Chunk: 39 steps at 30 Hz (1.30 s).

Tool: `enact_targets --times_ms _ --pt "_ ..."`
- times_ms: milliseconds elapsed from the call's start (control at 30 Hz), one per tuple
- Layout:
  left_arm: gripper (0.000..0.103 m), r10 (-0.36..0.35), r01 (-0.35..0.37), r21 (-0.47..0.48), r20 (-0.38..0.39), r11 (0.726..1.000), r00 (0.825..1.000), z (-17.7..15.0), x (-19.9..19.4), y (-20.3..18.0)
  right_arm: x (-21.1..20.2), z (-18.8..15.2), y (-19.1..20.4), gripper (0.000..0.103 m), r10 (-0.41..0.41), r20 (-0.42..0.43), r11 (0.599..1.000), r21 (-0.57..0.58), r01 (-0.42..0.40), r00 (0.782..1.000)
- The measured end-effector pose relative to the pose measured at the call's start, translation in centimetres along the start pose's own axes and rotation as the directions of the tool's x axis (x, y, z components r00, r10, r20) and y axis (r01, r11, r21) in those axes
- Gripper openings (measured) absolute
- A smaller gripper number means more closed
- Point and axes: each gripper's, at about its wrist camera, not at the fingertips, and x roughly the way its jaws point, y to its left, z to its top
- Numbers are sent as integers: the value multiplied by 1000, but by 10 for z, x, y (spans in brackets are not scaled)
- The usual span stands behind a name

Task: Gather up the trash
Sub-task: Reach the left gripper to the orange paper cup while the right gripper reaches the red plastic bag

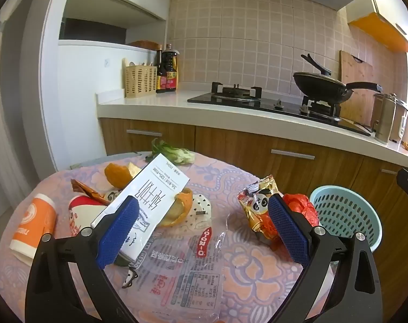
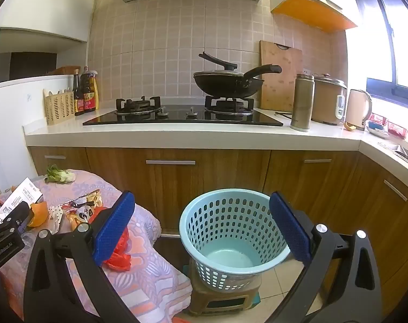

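Your left gripper (image 1: 204,226) hangs wide open and empty over the table's trash, seemingly nearest the panda wrapper (image 1: 258,204), while your right gripper (image 2: 204,226), equally open, frames the empty blue basket (image 2: 231,228) awaiting it.

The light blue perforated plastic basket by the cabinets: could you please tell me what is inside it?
The light blue perforated plastic basket looks empty: its bare pale floor shows, with no trash inside. The near wall hides a strip of the bottom.

Left gripper (image 1: 204,226) jaws spread, littered table (image 1: 258,263), blue basket (image 1: 346,215)
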Motion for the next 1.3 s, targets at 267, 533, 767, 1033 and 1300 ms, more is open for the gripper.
enact_targets --times_ms 267,533,767,1033,1300 --pt "93 4 -4 7 -2 1000 1000 0 0 0 2 0 0 95 8 -12 1000 -2 -8 1000" --pt "93 4 -4 8 -3 1000 1000 0 0 0 4 0 3 95 9 -12 1000 -3 -9 1000" --pt "93 5 -5 8 -4 1000 1000 0 0 0 3 0 5 95 9 -10 1000 -7 -9 1000" --pt "93 7 -7 4 -4 1000 1000 2 3 -2 4 0 8 95 5 -11 1000 -18 -5 1000" --pt "91 -36 36 -22 -2 999 999 7 -7 13 5 5 11 95 50 -23 999 -21 -51 998"
